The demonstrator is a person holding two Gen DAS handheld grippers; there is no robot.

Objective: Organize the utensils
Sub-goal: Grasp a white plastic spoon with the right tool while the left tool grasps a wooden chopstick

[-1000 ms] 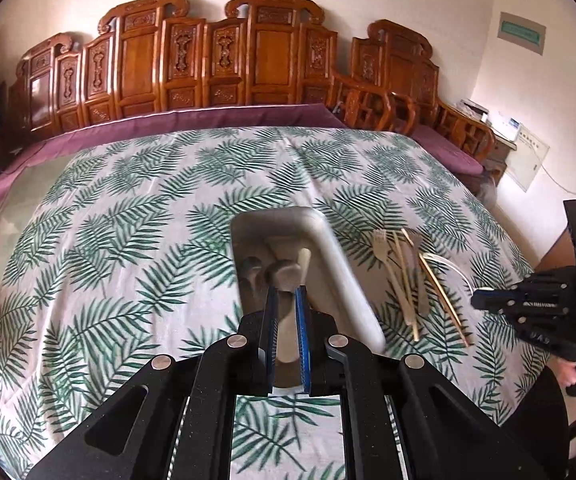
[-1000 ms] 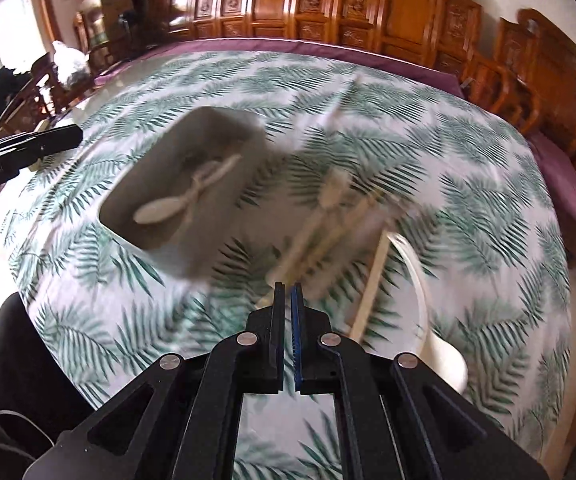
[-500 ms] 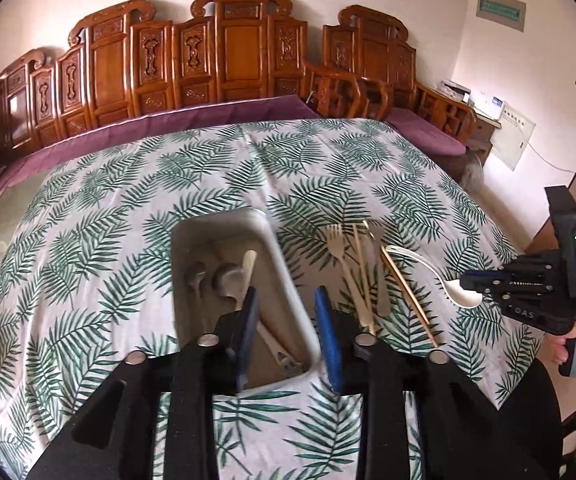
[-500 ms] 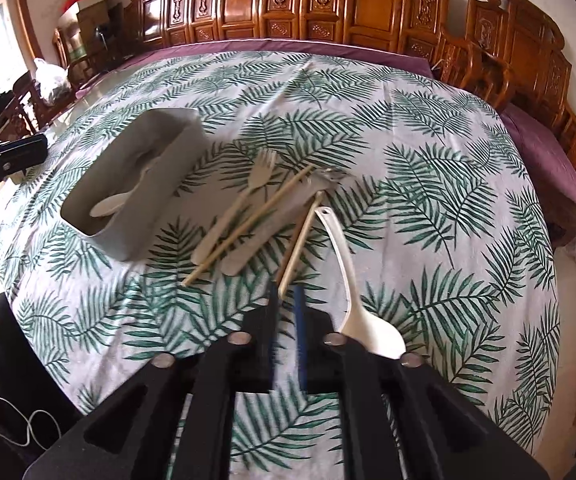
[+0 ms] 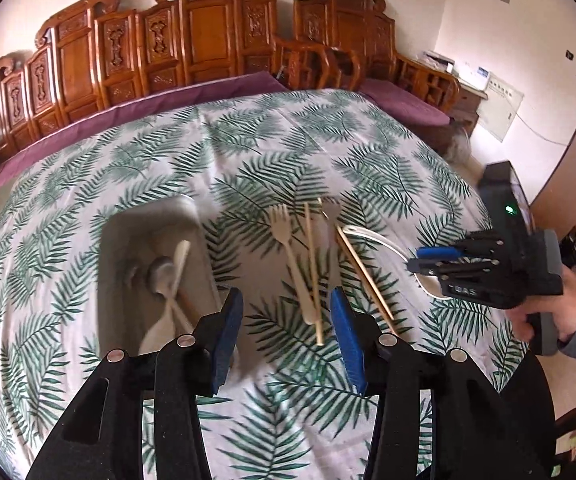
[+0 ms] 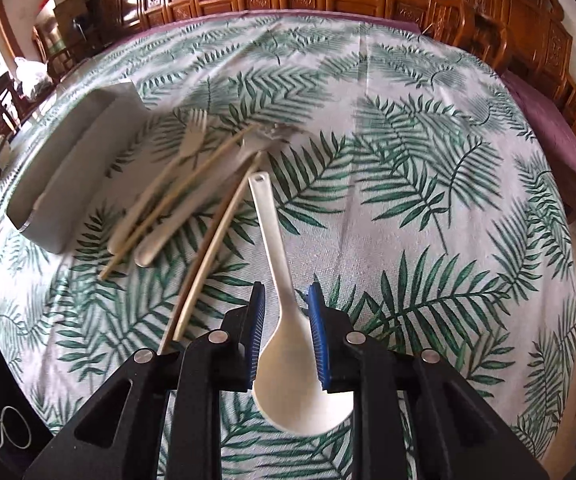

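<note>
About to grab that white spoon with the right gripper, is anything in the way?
Nothing visible. The right gripper is open, its jaws already flanking the white spoon; the chopstick lies just outside its left jaw.

Both wrist views look down, close over table (image 5: 248, 152); shared: utensil pile (image 6: 192, 184).

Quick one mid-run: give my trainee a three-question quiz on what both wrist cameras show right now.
1. True or false: the right gripper has its fingers open on either side of the white spoon.
2. Which holds spoons already? A) grey tray B) purple cushion C) wooden chair
3. Fill in: the left gripper is ____, holding nothing.

Key: 1 true; 2 A; 3 open.
</note>
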